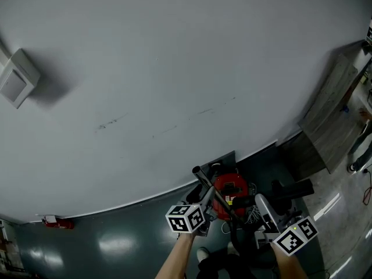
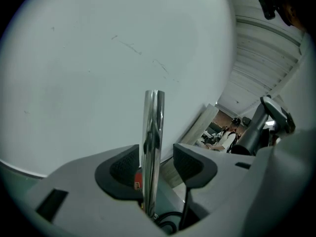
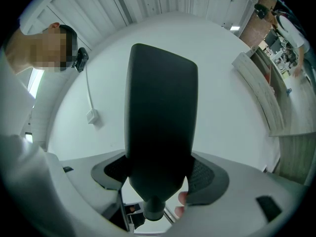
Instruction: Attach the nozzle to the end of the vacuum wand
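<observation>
we hold nozzle (image 3: 160, 112) clamped in right tongs (image 3: 158, 174), right of the wand (image 2: 153, 122); left tongs (image 2: 155, 169) apart around the wand, free end beyond them.

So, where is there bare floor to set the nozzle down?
Lower left: bare floor between the wall, the small red thing and the vacuum. Lower right: a shiny strip beside the wooden board. Crowded around the vacuum: wand, cables, shoes.

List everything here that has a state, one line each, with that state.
wand, tip bare, nothing fitted
nozzle, gripped, not yet on the wand
left gripper, open, wand between its jaws
right gripper, shut on the nozzle
</observation>
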Motion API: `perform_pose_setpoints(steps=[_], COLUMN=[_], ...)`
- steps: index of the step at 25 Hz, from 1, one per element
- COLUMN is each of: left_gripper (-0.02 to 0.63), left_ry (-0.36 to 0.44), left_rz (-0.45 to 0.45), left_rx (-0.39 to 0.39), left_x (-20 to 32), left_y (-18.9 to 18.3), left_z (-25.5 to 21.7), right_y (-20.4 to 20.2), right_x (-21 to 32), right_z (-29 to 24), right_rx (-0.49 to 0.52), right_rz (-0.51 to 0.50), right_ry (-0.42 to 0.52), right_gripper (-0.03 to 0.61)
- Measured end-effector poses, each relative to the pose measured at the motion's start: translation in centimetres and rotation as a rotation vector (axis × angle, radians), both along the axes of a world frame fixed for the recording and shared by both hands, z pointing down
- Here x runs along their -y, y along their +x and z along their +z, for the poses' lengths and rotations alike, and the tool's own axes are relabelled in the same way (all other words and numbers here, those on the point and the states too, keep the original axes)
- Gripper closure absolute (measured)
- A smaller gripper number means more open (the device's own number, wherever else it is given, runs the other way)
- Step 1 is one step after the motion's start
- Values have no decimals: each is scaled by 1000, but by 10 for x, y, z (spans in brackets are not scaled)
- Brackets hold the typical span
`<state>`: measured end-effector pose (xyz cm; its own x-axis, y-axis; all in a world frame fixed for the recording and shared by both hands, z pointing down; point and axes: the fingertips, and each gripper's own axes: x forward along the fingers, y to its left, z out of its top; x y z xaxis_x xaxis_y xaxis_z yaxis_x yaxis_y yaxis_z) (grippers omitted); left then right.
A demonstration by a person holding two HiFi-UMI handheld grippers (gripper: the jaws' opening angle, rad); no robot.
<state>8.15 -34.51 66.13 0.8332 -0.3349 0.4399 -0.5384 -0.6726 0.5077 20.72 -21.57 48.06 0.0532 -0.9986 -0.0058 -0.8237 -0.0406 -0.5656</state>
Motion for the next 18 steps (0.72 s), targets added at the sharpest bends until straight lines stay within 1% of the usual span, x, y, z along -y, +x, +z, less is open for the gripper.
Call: perform_pose_setpoints(steps=[7, 11, 12, 14, 18], left_gripper=[402, 405, 410, 449, 456], left_ry=[-16, -26, -26, -17, -2], left_rz=[20, 1, -6, -13, -2], left_rx=[-10, -12, -10, -1, 14], left_x=[12, 16, 17, 19, 19], left_y=[19, 20, 20, 19, 20], left_z=[11, 14, 14, 15, 15], right_y=[7, 13, 15, 18, 21], right_x=[-3, -6, -6, -7, -8], right_z=[12, 14, 14, 14, 15], right_rx=[11, 15, 14, 14, 18], right_rz=[4, 13, 15, 18, 23], right_ry=[-12, -14, -14, -14, -16], right_gripper=[248, 248, 248, 249, 249])
